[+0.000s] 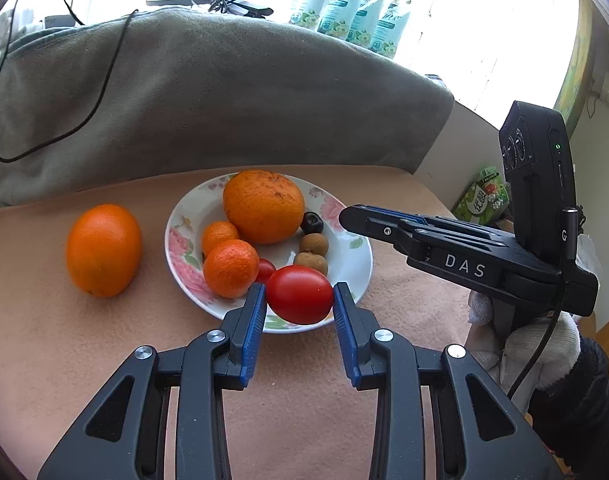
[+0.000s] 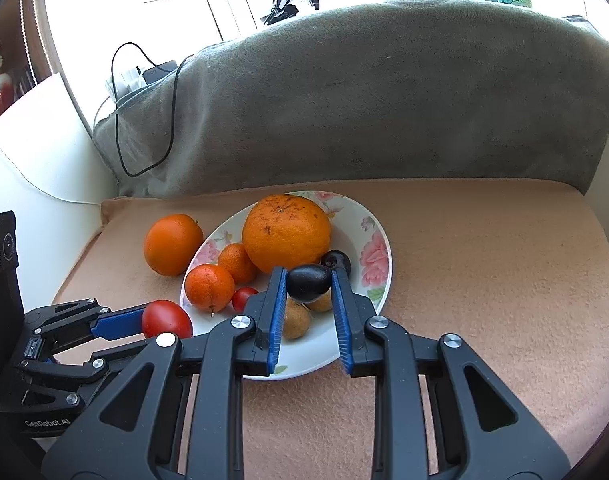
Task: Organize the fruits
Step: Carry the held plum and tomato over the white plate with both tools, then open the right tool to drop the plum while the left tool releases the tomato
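Note:
A floral plate point(image 1: 352, 276) point(image 2: 380, 280) on a tan cloth holds a large orange point(image 1: 263, 206) point(image 2: 286, 233), two mandarins point(image 1: 230, 268) point(image 2: 209, 287), a small red tomato point(image 1: 265, 270) point(image 2: 243, 298), brown longans point(image 1: 313, 243) point(image 2: 295, 322) and a dark plum point(image 1: 312, 223) point(image 2: 338, 261). My left gripper point(image 1: 299, 300) is shut on a red tomato point(image 1: 300, 294) point(image 2: 166, 319) over the plate's near rim. My right gripper point(image 2: 307, 280) point(image 1: 354, 216) is shut on a dark plum point(image 2: 308, 282) above the plate. Another orange point(image 1: 103, 250) point(image 2: 172, 244) lies on the cloth left of the plate.
A grey blanket point(image 1: 224, 100) point(image 2: 384, 100) drapes over the backrest behind the cloth, with a black cable point(image 1: 44, 136) point(image 2: 144, 168) on it. Green-labelled packs point(image 1: 356, 12) stand by the window. A white-gloved hand point(image 1: 540, 344) holds the right gripper.

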Demonstrator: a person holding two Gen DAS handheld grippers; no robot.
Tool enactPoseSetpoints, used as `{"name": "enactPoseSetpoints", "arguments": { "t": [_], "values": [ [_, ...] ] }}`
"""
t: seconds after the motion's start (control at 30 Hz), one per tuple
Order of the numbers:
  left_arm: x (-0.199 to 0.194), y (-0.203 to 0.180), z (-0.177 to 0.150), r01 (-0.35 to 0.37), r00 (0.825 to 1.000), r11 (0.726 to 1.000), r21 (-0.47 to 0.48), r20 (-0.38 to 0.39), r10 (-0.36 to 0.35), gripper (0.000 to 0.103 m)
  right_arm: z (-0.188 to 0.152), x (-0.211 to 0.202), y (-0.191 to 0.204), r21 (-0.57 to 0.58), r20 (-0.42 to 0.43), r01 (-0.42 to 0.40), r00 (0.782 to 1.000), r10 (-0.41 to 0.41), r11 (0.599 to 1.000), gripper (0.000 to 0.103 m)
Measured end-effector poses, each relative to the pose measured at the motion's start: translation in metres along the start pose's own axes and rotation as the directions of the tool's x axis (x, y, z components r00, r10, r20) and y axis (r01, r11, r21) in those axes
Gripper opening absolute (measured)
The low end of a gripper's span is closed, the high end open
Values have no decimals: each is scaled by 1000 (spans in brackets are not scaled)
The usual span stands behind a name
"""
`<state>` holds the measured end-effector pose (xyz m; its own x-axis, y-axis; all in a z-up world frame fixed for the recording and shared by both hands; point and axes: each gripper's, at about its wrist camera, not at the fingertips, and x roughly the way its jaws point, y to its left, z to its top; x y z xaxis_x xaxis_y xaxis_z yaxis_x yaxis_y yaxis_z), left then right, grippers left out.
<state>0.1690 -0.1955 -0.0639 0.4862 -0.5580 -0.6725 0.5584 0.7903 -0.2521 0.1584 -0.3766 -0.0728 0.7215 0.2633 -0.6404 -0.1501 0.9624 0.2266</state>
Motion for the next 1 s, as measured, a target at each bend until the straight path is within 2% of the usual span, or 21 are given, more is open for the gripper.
{"name": "enactPoseSetpoints", "arguments": {
  "t": [0.93,0.97,1.0],
  "values": [
    [19,-6,10,-4,1000,1000,19,-14,5,32,2,17,-13,39,-29,8,1000,-7,999,24],
    [20,-6,10,-5,1000,1000,19,-15,6,33,2,18,-13,38,-30,8,1000,-7,999,24],
    [20,-6,10,-6,1000,1000,18,-15,6,33,2,18,-13,37,-29,9,1000,-8,999,31]
  ]
}}
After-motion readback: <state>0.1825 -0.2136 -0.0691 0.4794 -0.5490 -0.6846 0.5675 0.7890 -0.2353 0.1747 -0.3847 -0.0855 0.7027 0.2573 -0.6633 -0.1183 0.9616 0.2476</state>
